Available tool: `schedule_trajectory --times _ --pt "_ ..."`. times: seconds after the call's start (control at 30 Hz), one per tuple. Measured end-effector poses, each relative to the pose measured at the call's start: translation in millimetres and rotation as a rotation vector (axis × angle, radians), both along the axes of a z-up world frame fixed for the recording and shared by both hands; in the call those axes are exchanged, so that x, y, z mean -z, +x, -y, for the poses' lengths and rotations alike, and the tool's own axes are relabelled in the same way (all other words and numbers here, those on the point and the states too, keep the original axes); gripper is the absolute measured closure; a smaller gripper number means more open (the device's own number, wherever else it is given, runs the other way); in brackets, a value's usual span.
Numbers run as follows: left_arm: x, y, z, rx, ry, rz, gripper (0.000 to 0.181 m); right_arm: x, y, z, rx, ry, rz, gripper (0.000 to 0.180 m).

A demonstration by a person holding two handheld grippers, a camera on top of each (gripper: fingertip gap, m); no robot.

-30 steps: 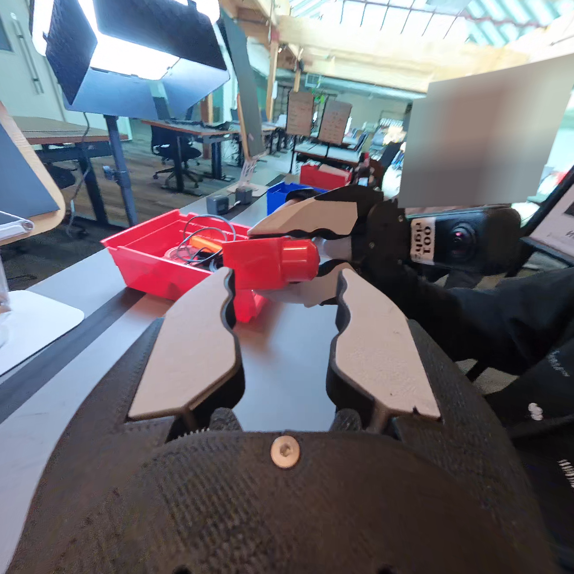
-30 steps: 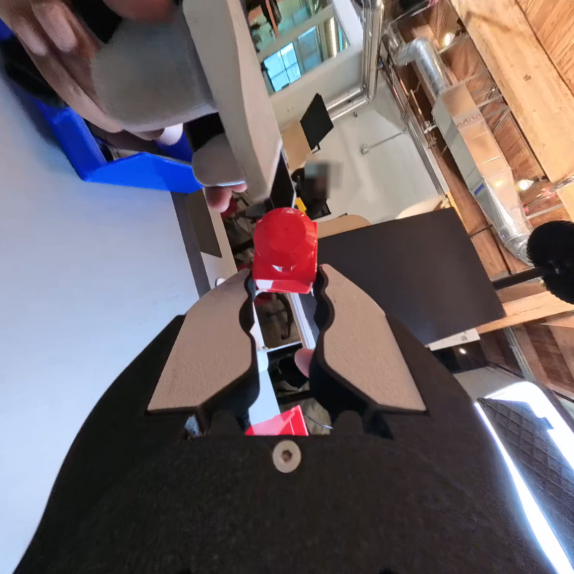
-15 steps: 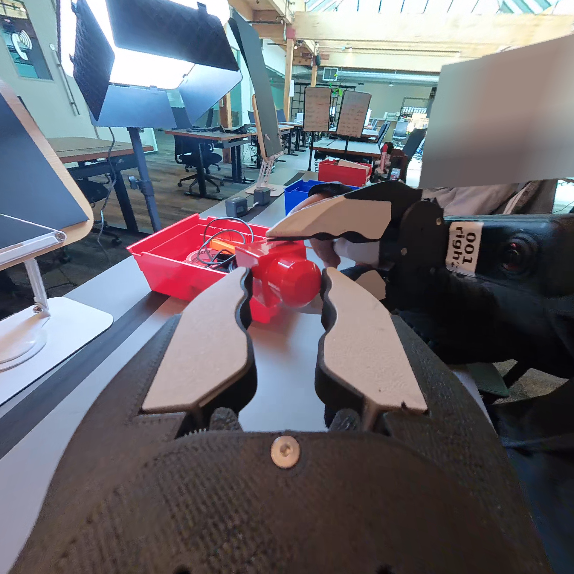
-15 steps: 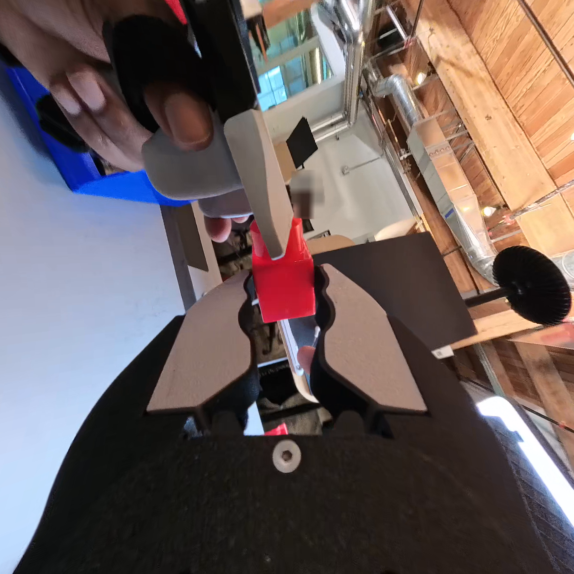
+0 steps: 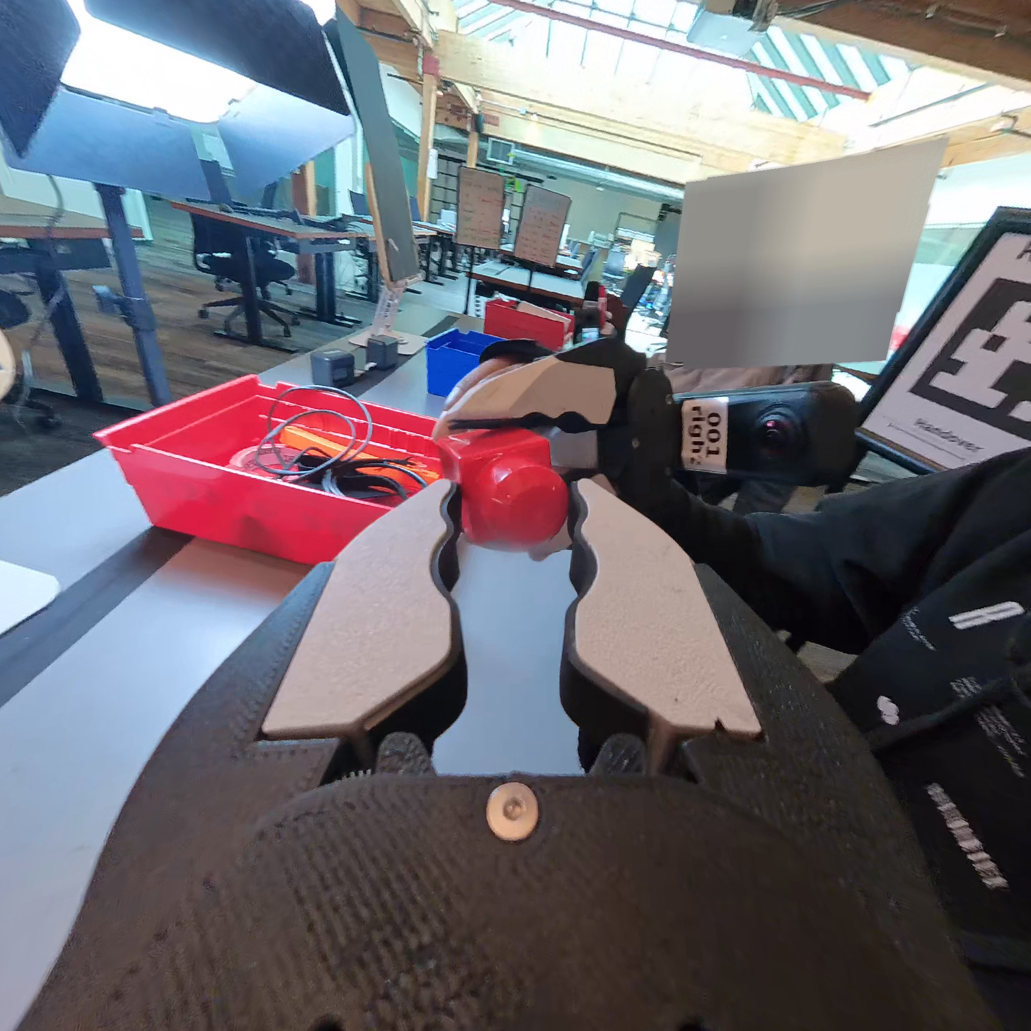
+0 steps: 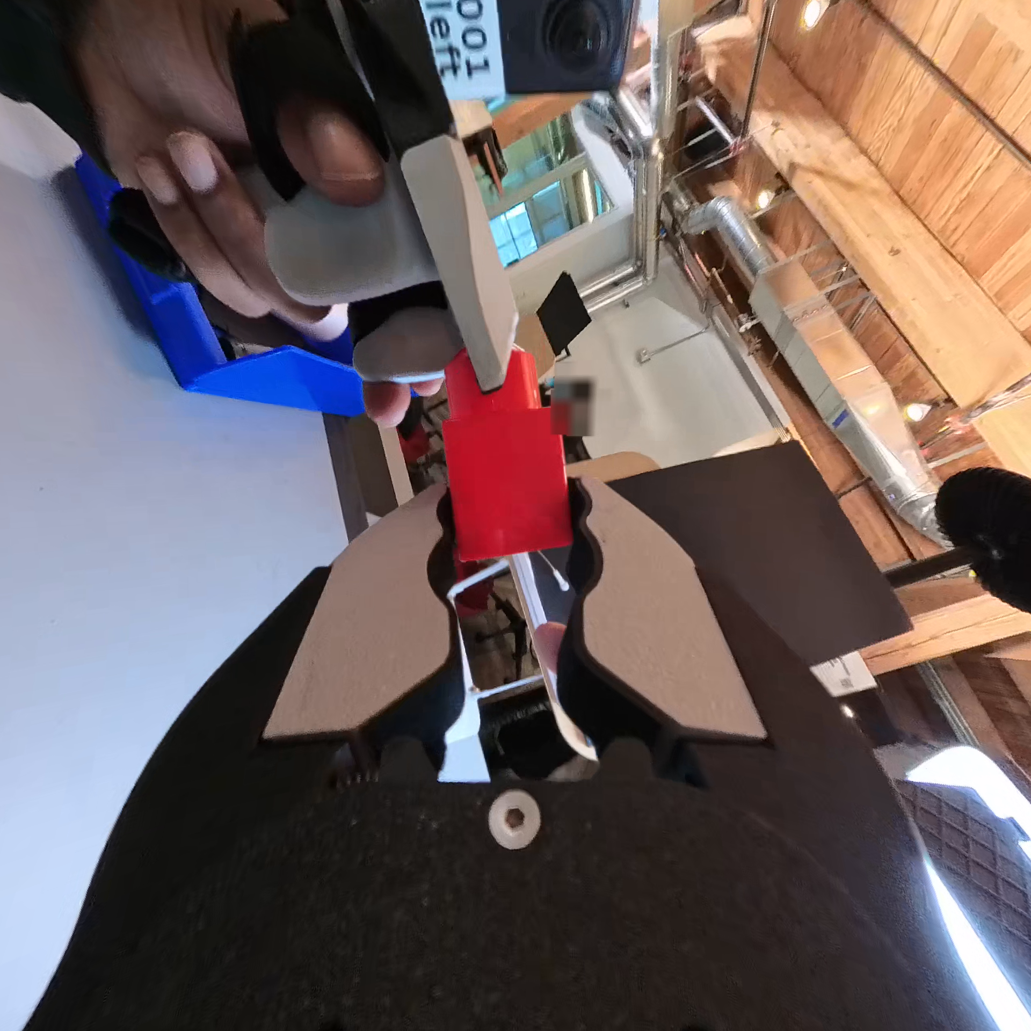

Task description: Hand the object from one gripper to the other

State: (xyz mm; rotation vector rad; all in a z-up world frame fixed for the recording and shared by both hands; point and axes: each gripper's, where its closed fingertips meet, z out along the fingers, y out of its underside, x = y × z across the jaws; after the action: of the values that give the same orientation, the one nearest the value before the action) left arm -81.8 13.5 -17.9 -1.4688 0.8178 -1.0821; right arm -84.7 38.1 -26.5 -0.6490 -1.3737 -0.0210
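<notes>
Object: a red plastic piece (image 5: pixel 505 491), a square block at one end and a rounded cylindrical cap at the other, held in the air above the grey tabletop (image 5: pixel 139 641), between the two tools.
Right tool: the right tool (image 6: pixel 510 519) pinches the square block end, its pads flat against two opposite faces.
Left tool: the left tool (image 5: pixel 510 521) sits around the rounded cap end, both fingers touching or very nearly touching it; in the right wrist view one of its fingers (image 6: pixel 474 290) lies on the cap, so I read it as pressed onto the piece, though how firmly I cannot tell.
Stiffness: looks like hard, rigid moulded plastic; I expect no give under the pads.
Weight: probably light, likely hollow.
Surface: glossy, so likely slippery, the round cap more than the flat block.
Best hold: the flat block faces give the surer grip; on the cap, the pads should sit across its widest part, square to its axis.
Risk: if the right tool lets go before the cap grip is firm, the piece could pivot or squirt out.
Nearby: a red bin (image 5: pixel 184 474) with cables and a blue bin (image 5: pixel 446 368) stand farther back on the tabletop.
</notes>
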Motion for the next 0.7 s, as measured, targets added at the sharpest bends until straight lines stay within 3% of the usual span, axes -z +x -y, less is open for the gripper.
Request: schedule_trajectory --times 0.07,0.17,0.33,0.5,0.7 --pt "-2.5 -7.1 -8.3 -0.08 0.036 0.006 0.152 -1.2 3.1 -8.7 0.065 0.011 0.002 0.142" --pt "-1.1 -12.2 -11.2 -0.144 0.076 -0.062 0.148 1.0 6.9 -18.9 0.128 0.004 0.023 0.143" --pt "1.8 -15.9 -19.9 -0.26 0.139 -0.143 0.156 6.4 3.6 -17.2 0.112 0.008 0.042 0.143" --pt "1.9 -16.5 -19.4 -0.21 0.1 -0.099 0.157 5.7 3.9 -11.8 0.057 -0.023 0.032 0.143" --pt "-3.8 -17.8 -14.4 -0.094 0.03 0.044 0.158 -1.9 4.4 -0.6 -0.127 -0.206 -0.087 0.136"
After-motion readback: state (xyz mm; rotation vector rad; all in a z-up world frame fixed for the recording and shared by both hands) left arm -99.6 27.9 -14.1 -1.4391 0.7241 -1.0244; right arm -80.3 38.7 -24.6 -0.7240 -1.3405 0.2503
